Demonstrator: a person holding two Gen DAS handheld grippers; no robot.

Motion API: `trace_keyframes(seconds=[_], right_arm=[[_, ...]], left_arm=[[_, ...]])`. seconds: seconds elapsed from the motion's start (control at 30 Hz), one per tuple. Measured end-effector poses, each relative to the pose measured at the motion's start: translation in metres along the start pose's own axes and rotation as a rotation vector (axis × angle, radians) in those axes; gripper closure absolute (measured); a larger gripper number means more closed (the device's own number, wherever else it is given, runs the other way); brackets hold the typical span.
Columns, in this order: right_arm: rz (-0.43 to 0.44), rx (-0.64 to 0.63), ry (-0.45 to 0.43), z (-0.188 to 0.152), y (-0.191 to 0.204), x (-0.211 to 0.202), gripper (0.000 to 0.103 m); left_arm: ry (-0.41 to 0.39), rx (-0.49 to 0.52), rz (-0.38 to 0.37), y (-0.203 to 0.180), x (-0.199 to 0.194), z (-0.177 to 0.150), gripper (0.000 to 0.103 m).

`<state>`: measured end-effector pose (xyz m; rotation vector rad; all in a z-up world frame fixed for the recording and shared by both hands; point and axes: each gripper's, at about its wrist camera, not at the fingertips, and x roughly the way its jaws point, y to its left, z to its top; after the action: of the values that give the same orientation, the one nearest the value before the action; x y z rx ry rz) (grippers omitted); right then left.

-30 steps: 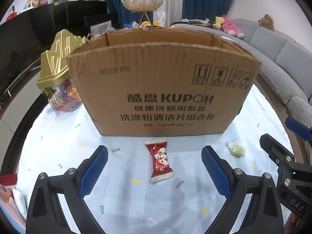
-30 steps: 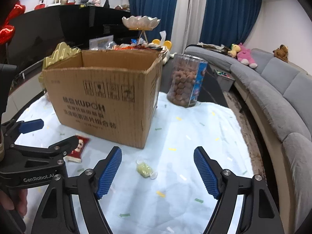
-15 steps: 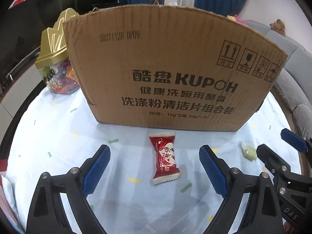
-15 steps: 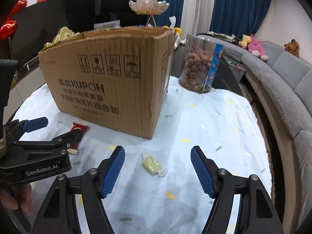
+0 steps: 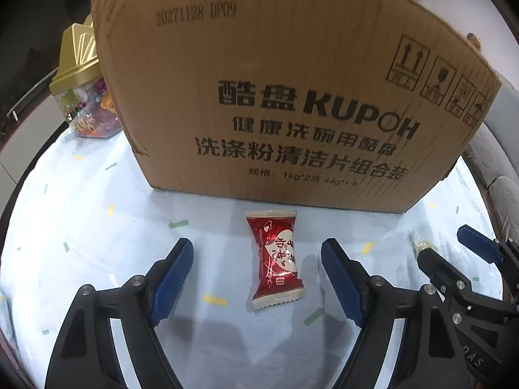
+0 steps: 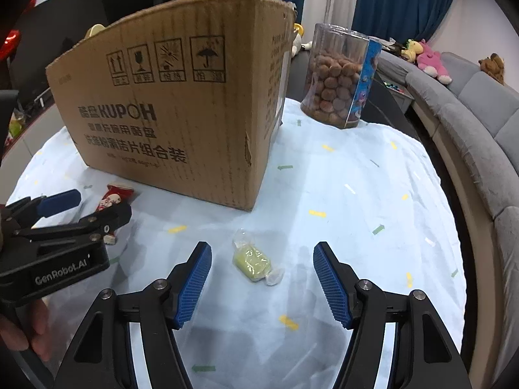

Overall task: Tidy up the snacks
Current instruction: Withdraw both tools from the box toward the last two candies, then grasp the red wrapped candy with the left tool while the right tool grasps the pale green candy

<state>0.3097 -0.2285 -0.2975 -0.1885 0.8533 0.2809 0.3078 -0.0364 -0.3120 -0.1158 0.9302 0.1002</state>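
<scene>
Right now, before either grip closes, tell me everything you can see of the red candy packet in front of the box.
The red candy packet is a small glossy foil pillow pack, red with a white heart panel and script, pale crimped seals at both ends. It looks sealed and full. It lies flat on the pale blue tablecloth, lengthwise toward the cardboard box, just short of its base and not touching it. It sits between the closing jaws of the left hand-held gripper, whose pads are clear of it.

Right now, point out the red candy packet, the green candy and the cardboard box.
red candy packet [image 5: 275, 259], left wrist view, middle of the wrapper's printed face.
green candy [image 6: 251, 263], right wrist view, centre of the green sweet inside its clear wrapper.
cardboard box [image 5: 292, 74], left wrist view, printed front wall.
</scene>
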Motion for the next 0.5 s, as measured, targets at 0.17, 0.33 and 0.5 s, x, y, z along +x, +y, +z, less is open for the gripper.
trace_keyframes(seconds=[0.17,0.33,0.5], right_arm=[[-0.002,-0.007,0.017,0.002,0.002,0.008,0.037],[0.009,-0.007,0.042,-0.001,0.003,0.014,0.041],[0.023,0.012,0.055,-0.002,0.002,0.017,0.043]], left_arm=[[0.017,-0.008,-0.001,0.004,0.008,-0.001,0.024],[0.008,-0.007,-0.001,0.003,0.01,-0.001,0.024],[-0.009,0.034,0.026,-0.004,0.013,-0.005,0.024]])
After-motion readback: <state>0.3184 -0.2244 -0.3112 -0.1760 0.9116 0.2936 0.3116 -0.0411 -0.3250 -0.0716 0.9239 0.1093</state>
